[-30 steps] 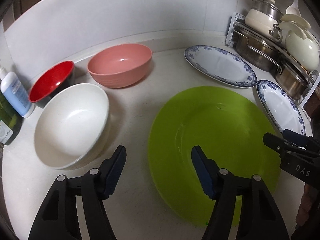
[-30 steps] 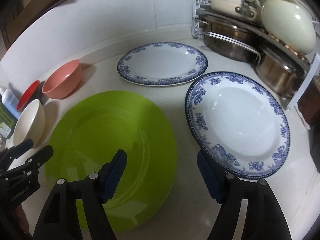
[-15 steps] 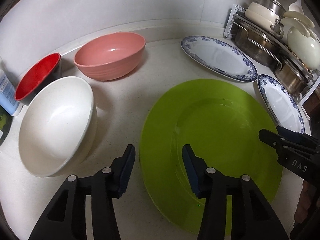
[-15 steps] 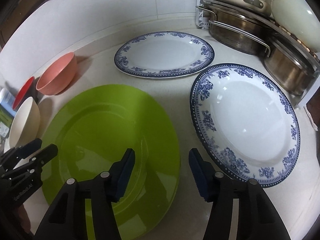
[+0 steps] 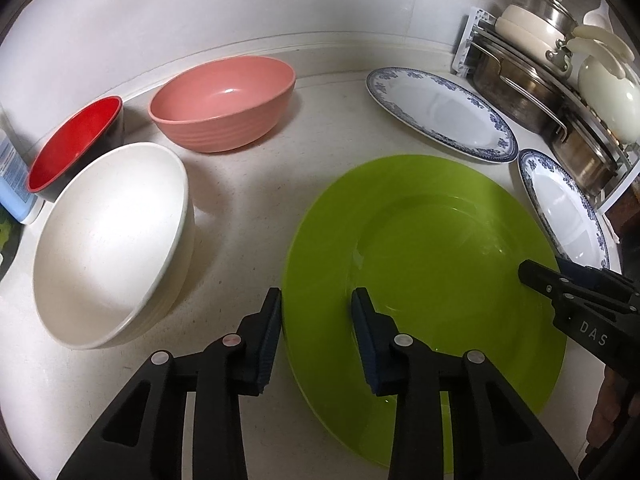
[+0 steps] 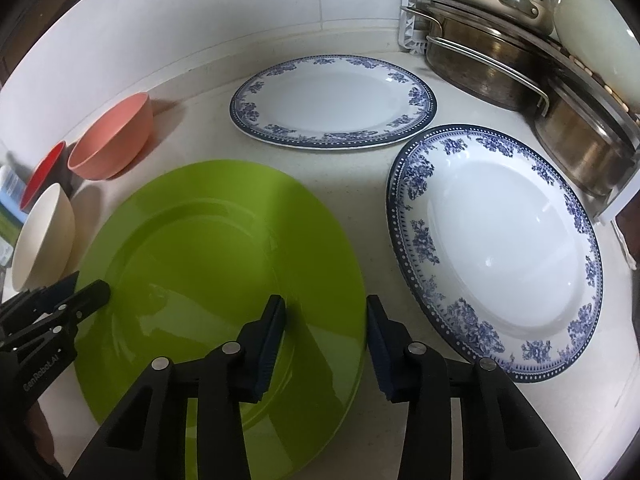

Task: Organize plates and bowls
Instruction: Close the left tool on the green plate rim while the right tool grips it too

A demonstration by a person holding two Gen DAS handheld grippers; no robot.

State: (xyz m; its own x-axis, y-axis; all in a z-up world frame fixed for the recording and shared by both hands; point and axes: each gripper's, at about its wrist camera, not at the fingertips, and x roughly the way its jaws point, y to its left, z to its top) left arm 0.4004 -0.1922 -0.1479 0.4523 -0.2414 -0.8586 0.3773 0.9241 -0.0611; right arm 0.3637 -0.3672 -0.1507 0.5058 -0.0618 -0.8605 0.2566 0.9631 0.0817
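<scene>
The left gripper [image 5: 316,316] straddles the left rim of the green plate [image 5: 432,264]: its left finger stands just outside the rim over the bare counter [image 5: 240,208], its right finger over the plate's inner slope. Its jaws are closing, partly narrowed, with the rim between them, and the pads do not yet look pressed on it. The right gripper [image 6: 326,320] mirrors this on the plate's right rim, one finger above the green surface and the other just outside the edge; its jaws are closing too, with no clear contact yet.

The coming move seems to turn on this pairing. The plate lies flat between the two tools, each hand nearest its own side, so a two-handed lift by opposite rims looks intended. The plate is round, with no long axis to align to.

Outward from the left gripper sit the white bowl [image 5: 108,248] at near left, the red bowl [image 5: 76,144] and the pink bowl [image 5: 224,100] farther back. Beyond the right gripper lie the near patterned plate [image 6: 496,248], just beside the green plate, and the far patterned plate [image 6: 332,100], with the pot rack [image 6: 520,64] at far right.

Compared with a second ago, both pairs of jaws stand much narrower, and each gripper has crept in so that the rim now lies between its fingers. The dishes have not shifted.
</scene>
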